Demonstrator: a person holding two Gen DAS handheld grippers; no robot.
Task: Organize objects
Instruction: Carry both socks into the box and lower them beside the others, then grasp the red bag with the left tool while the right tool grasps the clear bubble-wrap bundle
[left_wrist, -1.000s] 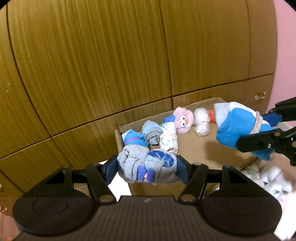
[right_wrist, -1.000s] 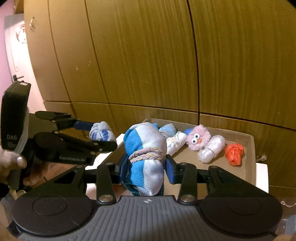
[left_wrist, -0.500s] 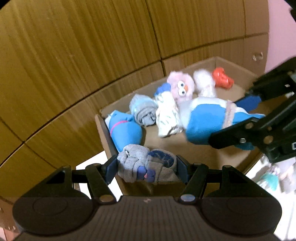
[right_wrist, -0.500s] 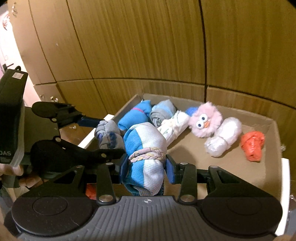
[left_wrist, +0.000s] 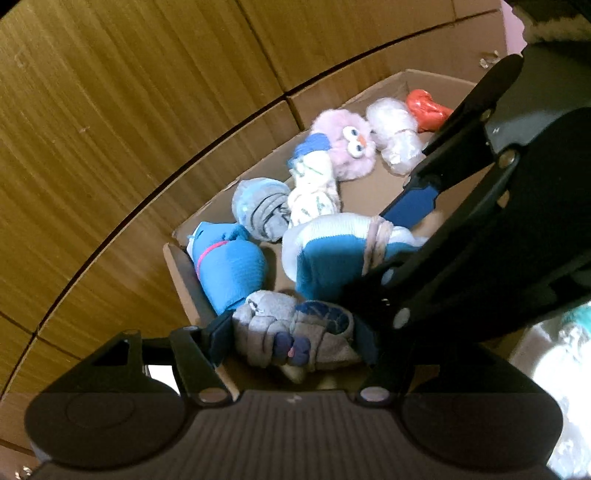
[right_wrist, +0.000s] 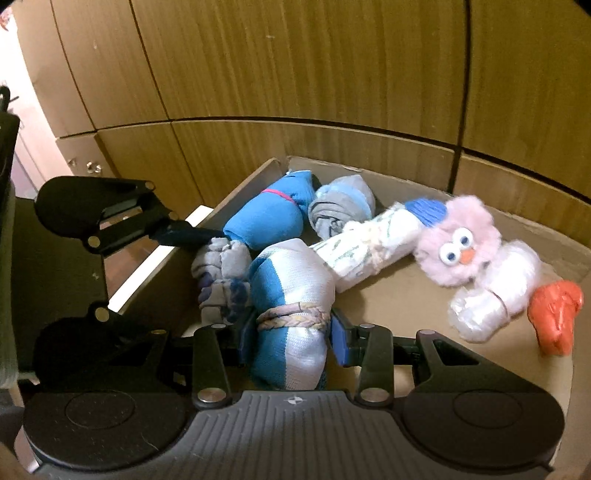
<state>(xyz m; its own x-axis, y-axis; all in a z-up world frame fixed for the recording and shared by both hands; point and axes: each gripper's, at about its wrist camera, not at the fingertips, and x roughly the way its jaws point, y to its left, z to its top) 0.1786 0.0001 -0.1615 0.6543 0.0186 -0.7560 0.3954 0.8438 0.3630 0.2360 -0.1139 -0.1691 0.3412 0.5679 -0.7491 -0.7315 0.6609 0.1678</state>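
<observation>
cardboard box (right_wrist: 424, 177) | inside: blue sock roll (right_wrist: 266, 218), pink plush (right_wrist: 458, 247), orange bundle (right_wrist: 554, 314) | white surface (right_wrist: 147, 266) under box

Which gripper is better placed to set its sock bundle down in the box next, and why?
Probably the left. Its grey bundle sits low in the box corner beside the blue roll. The right gripper holds the striped bundle further in, over bare cardboard; its height is unclear.

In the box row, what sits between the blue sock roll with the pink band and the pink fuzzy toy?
Two rolls: a grey-blue sock roll, then a white patterned roll running up to the pink fuzzy toy. Clearest in the right wrist view.
</observation>
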